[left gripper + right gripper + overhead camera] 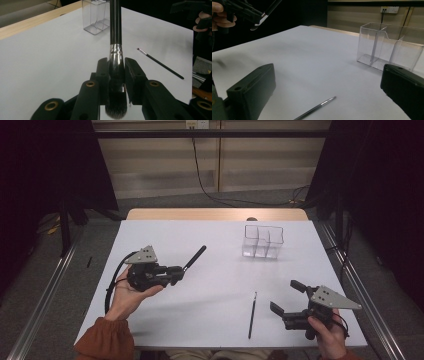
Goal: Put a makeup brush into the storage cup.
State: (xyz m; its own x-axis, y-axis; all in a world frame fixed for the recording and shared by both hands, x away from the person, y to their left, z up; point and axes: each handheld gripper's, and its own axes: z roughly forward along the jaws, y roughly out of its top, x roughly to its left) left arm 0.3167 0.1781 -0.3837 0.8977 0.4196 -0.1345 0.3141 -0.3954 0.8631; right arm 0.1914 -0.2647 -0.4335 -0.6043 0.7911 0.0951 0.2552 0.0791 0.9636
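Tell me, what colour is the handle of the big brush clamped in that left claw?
Black, above a shiny silver collar; the brush shows best in the left gripper view.

The left tongs [176,270] sit at the middle left of the high view, cradled from below in an upturned left hand [131,292] whose forearm, in a rust-coloured sleeve [106,340], enters from the bottom left corner. Their jaws point toward the upper right of that frame and are pressed together with only a narrow gap, as the left gripper view shows at its lower centre. The right tongs [286,296] lie at the lower right of the high view, gripped from behind by the right hand [325,330]. Their jaws point left and stand spread wide apart.
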